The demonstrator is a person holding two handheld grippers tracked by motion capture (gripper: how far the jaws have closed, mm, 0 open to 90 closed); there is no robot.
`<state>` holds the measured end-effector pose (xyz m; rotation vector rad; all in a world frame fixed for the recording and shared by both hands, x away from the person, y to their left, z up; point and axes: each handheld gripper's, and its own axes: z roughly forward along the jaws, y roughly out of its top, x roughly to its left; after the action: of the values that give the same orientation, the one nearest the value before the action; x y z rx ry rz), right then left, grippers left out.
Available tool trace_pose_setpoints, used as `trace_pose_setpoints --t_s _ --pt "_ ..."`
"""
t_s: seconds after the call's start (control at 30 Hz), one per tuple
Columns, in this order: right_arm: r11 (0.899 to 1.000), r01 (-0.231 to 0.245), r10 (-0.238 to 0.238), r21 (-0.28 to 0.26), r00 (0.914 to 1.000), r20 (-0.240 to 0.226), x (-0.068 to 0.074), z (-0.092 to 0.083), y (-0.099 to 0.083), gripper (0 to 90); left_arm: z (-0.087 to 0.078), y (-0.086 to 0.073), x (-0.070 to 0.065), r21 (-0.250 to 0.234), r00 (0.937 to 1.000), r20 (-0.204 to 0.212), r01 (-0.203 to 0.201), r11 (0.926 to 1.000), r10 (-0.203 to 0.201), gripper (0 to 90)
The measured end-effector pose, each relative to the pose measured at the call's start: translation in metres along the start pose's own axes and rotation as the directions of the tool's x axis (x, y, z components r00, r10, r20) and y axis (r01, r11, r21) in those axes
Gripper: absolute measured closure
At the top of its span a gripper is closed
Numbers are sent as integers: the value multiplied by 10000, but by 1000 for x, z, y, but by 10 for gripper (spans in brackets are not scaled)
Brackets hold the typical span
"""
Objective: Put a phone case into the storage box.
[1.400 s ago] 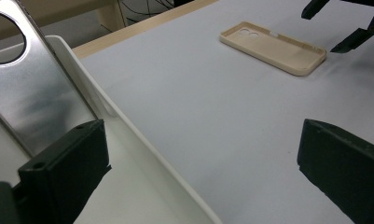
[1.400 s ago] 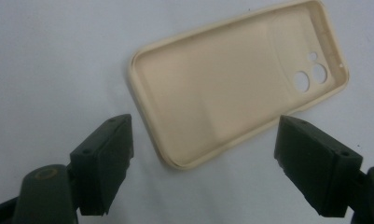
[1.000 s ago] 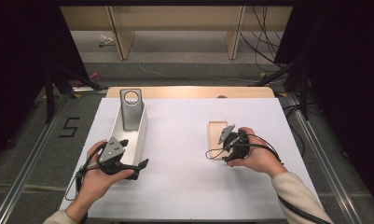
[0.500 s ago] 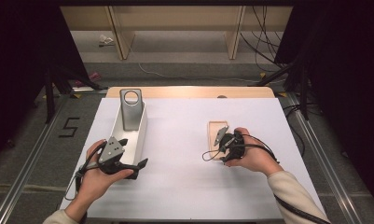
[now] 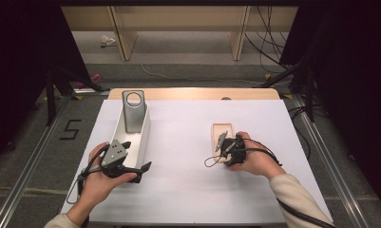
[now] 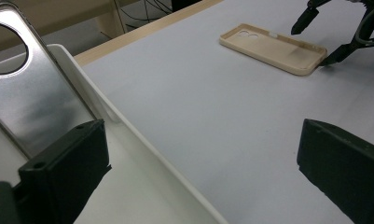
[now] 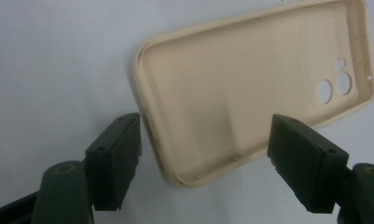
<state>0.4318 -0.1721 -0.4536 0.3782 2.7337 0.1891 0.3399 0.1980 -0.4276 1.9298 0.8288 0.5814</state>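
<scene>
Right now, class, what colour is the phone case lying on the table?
Beige, a pale cream tan. The phone case shows best in the right gripper view.

A white table (image 5: 188, 142) with a wooden far edge carries two things, well apart. On its left lies a long white tray (image 5: 141, 137), running near to far, with a grey metal plate leaning in its far end. Right of centre a beige phone case (image 5: 220, 133) lies flat, open side up, camera holes at its far end.
</scene>
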Motion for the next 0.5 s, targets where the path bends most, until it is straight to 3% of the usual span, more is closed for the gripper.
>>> trace_pose_setpoints --t_s 0.5 --pt "9972 575 -576 469 9983 1 1 4 7 347 1 0 -1 45 10000 44 -45 10000 45 21"
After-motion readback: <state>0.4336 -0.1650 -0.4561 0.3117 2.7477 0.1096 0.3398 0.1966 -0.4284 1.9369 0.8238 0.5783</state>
